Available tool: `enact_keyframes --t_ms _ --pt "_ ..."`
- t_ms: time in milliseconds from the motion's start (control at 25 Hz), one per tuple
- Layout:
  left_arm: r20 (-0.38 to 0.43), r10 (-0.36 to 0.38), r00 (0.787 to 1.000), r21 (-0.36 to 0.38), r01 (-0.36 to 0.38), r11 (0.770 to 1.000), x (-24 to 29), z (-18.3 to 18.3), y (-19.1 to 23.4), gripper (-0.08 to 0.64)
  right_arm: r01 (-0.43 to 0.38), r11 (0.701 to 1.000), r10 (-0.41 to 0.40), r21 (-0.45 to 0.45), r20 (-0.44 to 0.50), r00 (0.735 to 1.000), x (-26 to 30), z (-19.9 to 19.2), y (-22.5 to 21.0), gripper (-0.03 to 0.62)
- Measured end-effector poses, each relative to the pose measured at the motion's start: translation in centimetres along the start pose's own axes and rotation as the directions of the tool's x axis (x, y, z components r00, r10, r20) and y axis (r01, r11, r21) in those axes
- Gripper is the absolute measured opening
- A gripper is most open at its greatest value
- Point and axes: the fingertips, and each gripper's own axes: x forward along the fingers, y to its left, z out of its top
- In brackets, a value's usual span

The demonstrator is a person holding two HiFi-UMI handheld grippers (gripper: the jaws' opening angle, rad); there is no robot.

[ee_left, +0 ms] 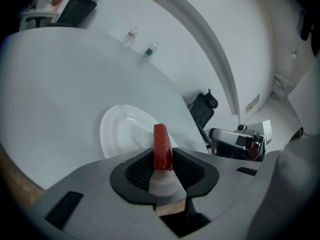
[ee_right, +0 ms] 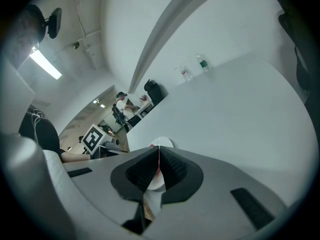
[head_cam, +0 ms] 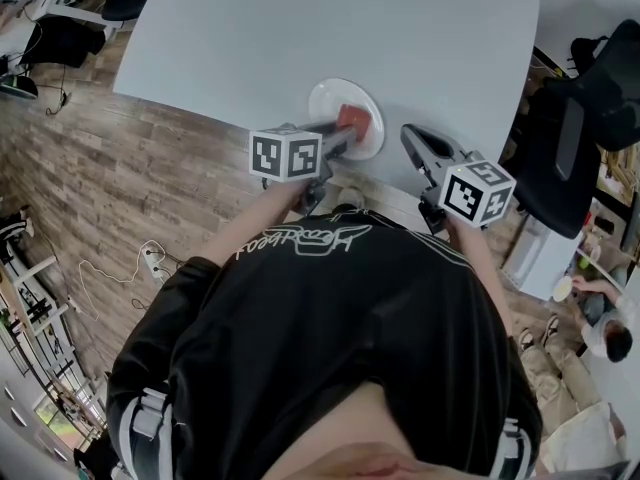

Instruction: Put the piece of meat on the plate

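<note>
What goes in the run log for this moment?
left gripper: piece of meat between jaws, over plate | right gripper: shut, empty

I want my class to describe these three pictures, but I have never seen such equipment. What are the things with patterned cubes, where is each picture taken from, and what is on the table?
A person at a pale table holds a two-jaw gripper in each hand; the marker cubes are parts of the grippers. One picture looks down from a head camera; the other two look along each gripper's jaws. On the table sits a white plate. The left gripper holds a red piece of meat upright between its pads, over the plate. The right gripper is shut and empty, beside the plate.
</note>
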Motion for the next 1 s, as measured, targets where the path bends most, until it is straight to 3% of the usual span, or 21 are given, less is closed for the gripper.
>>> enact_keyframes --t_ms 400,680,1000 --pt "0.0 0.072 0.997 0.11 -0.071 0.991 -0.3 0.1 0.9 0.147 -0.011 1.0 0.011 0.003 -0.021 1.0 1.0 -0.3 0.1 0.011" --pt "-0.006 0.082 0.997 0.138 -0.08 0.987 -0.3 0.1 1.1 0.152 -0.008 1.0 0.008 0.0 -0.025 1.0 1.1 -0.2 0.0 0.011" --pt "-0.004 0.144 0.99 0.21 -0.14 0.968 -0.8 0.2 1.7 0.167 -0.001 1.0 0.001 0.0 -0.031 1.0 0.8 -0.9 0.0 0.011"
